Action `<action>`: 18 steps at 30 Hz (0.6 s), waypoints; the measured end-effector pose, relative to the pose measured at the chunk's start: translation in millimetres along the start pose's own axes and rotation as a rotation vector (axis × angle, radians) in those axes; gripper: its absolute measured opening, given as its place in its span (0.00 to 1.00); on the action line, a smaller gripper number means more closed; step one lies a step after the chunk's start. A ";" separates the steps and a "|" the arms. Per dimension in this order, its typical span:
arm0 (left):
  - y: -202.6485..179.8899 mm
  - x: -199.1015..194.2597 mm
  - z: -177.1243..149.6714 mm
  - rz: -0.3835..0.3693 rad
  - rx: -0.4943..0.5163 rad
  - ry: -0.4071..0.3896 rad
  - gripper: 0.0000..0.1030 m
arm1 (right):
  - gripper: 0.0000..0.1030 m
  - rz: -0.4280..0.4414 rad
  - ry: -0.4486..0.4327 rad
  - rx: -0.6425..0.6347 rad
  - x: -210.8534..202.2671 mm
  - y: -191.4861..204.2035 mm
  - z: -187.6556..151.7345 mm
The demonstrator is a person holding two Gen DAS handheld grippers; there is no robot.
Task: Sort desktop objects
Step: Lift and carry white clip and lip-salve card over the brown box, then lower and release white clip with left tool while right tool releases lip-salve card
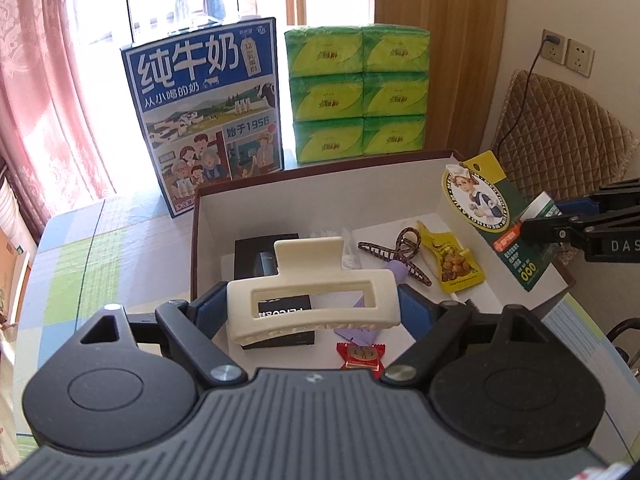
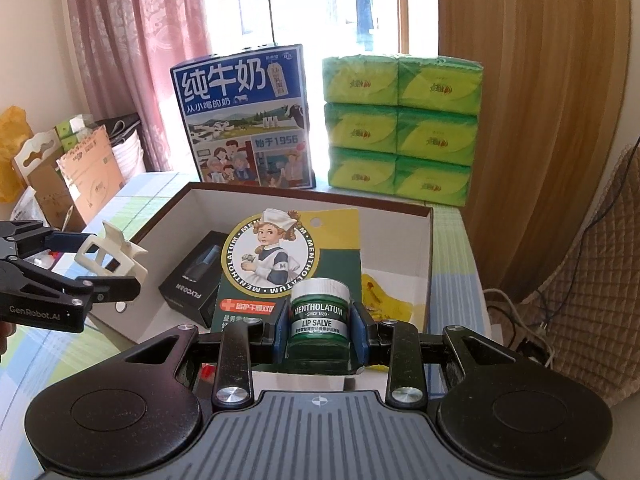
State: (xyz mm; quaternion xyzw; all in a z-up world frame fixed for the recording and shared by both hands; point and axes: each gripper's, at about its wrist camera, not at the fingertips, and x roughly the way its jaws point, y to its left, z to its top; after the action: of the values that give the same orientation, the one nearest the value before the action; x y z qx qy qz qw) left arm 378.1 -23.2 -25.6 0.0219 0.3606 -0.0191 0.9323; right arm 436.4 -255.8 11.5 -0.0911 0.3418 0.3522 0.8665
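Currently inside box (image 1: pixel 448 160): black case (image 1: pixel 256 256), brown clip (image 1: pixel 396 254) at 1 o'clock, yellow sachet (image 1: pixel 452 264). Left gripper (image 1: pixel 312 304) clamped on cream hair clip (image 1: pixel 308 292); right gripper (image 2: pixel 320 330) clamped on Mentholatum pack (image 2: pixel 316 312).

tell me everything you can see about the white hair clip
The hair clip is a cream, matte, plastic-looking claw clip with a rectangular open frame, a flat tab on top and short teeth along its lower edge. The left gripper is shut on its two ends, holding it in the air over the near left part of the open box. Only the blue finger pads touch it.
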 end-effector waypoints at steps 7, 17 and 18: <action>0.8 17.9 9.9 -0.012 -0.023 0.018 0.82 | 0.29 -0.010 0.014 0.000 15.4 0.3 6.3; -7.5 51.2 25.0 -0.052 -0.017 0.058 0.82 | 0.29 -0.051 0.051 -0.008 41.5 -5.2 12.4; -8.7 55.1 26.3 -0.055 -0.015 0.064 0.82 | 0.29 -0.054 0.055 -0.018 44.5 -5.4 12.7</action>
State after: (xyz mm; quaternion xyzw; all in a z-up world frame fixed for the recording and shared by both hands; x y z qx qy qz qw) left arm 436.0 -34.5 -43.5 0.0056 0.3909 -0.0415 0.9195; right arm 469.8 -230.3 -8.7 -0.1177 0.3598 0.3292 0.8650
